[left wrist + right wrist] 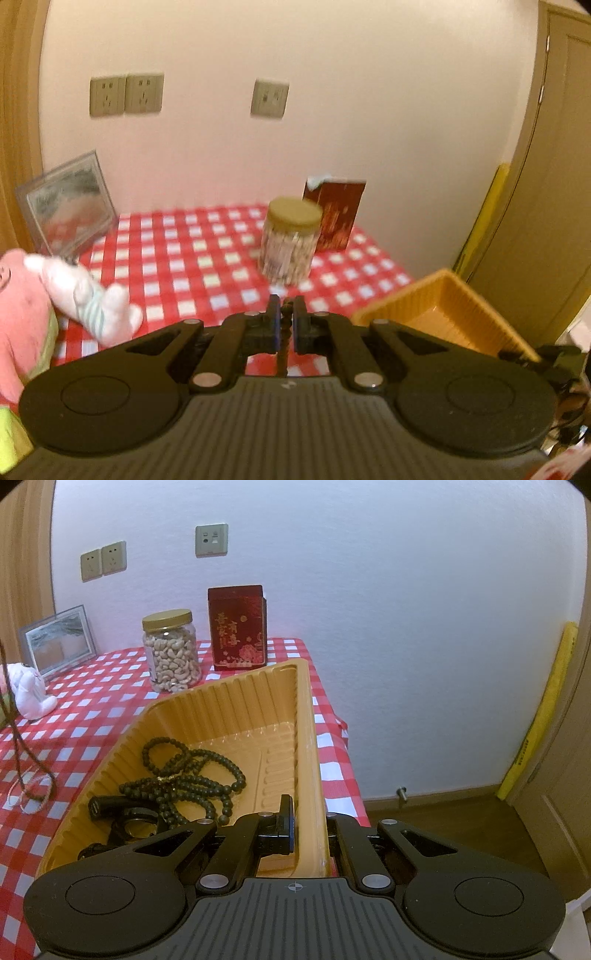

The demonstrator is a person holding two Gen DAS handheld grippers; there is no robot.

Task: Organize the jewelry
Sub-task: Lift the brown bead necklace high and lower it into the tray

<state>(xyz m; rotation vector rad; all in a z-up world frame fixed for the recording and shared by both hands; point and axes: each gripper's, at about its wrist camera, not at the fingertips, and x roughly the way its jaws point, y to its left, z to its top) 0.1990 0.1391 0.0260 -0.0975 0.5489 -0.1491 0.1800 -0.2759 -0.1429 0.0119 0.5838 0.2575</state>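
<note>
My left gripper [284,308] pinches a dark brown beaded cord [284,334], lifted above the red-and-white checked tablecloth [192,258]. My right gripper [308,818] clamps the right wall of the ribbed orange plastic tray [236,701]. Inside the tray lie dark green bead strands [192,775]. Left of the tray, the cord hangs down to a thin pink bead loop [27,797].

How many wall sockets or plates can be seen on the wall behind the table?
3. Two plates sit side by side at the left, above the picture frame. One plate is higher, above the nut jar. Others may be outside the views.
</note>
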